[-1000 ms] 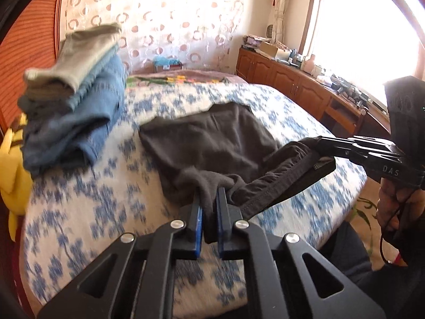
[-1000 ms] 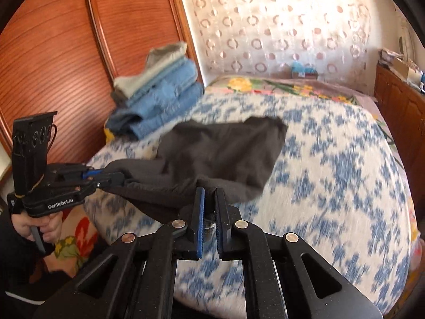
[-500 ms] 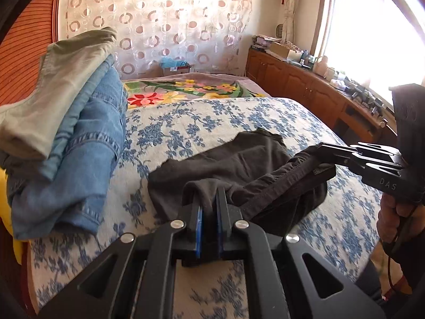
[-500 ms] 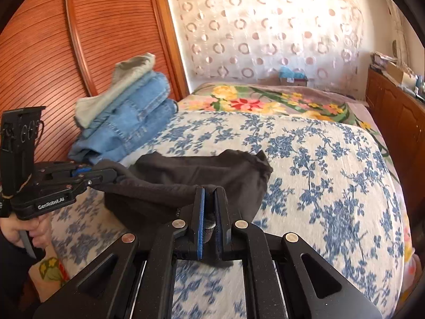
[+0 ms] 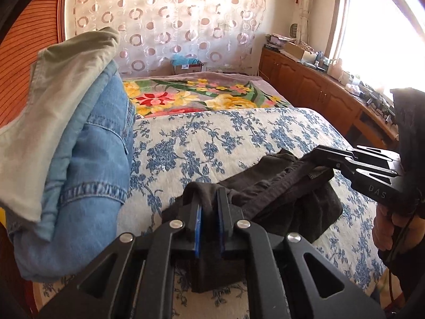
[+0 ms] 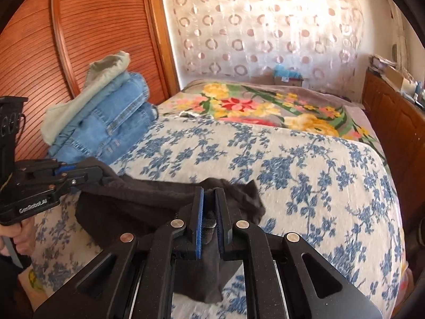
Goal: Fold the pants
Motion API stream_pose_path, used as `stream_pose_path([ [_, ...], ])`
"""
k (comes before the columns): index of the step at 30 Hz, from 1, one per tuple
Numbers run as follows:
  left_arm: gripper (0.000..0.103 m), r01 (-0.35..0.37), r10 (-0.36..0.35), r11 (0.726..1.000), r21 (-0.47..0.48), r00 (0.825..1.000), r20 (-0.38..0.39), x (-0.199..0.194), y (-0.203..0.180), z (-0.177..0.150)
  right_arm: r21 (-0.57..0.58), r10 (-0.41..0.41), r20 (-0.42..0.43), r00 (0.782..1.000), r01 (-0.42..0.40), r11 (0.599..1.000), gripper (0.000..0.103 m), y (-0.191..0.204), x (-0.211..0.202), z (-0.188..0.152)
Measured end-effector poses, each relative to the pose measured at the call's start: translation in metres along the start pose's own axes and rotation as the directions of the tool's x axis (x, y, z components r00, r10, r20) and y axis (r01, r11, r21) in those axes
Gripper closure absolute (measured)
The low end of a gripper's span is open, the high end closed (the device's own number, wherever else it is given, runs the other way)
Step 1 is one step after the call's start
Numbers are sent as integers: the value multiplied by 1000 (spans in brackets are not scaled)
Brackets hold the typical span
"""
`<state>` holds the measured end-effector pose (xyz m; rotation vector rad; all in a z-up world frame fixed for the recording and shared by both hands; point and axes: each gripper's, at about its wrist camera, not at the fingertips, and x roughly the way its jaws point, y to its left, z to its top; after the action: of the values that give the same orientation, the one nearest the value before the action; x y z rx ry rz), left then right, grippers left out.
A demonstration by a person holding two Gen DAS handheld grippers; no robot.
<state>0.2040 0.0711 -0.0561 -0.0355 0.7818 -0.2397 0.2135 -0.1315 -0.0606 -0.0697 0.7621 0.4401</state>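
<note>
Bright daylight floods in, and the window [image 5: 382,34] at the right of the left wrist view is blown out to pure white. The curtain [image 6: 265,26] glows from behind, its top washed out by glare in the right wrist view. The bed [image 6: 305,164] is evenly lit and sharp, with only soft shadows under the dark pants [image 5: 279,196]. Fisheye bending curves the wooden panel [image 6: 79,40] and blackens every corner. The denim pile [image 5: 87,186], close to the left lens, looks slightly soft.
</note>
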Motion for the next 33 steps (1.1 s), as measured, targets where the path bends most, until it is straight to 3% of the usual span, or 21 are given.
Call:
stream_pose_path([
  [3, 88, 2, -2, 1000, 9, 1000, 8, -5, -2, 1, 2, -9, 15, 1000, 9, 1000, 91, -4, -2, 1],
  [5, 70, -12, 12, 999, 31, 1000, 29, -11, -5, 0, 15, -1, 29, 1000, 0, 1000, 87, -8, -10, -2],
  [7, 63, -27, 25, 999, 45, 998, 54, -17, -4, -1, 18, -3, 48, 999, 2, 1000, 78, -9, -20, -4],
  [11, 61, -15, 12, 998, 61, 998, 59, -26, -5, -1, 7, 4, 76, 997, -5, 1000, 72, -8, -40, -13],
  [15, 61, -25, 20, 996, 89, 998, 52, -26, -9, -11, -16, 33, 44, 998, -32, 999, 64, -3, -38, -22],
  [22, 61, -27, 28, 997, 77, 999, -15, -12, -5, -43, -24, 27, -60, 998, -29, 999, 64, -1, -12, -45],
  [31, 61, -27, 32, 997, 72, 997, -68, 0, 0, -65, -9, 62, -119, 991, -63, 998, 64, -4, -8, -61],
  [33, 66, -21, 26, 997, 72, 997, -77, 1, 1, -66, -16, 72, -137, 988, -75, 997, 64, -3, -5, -64],
])
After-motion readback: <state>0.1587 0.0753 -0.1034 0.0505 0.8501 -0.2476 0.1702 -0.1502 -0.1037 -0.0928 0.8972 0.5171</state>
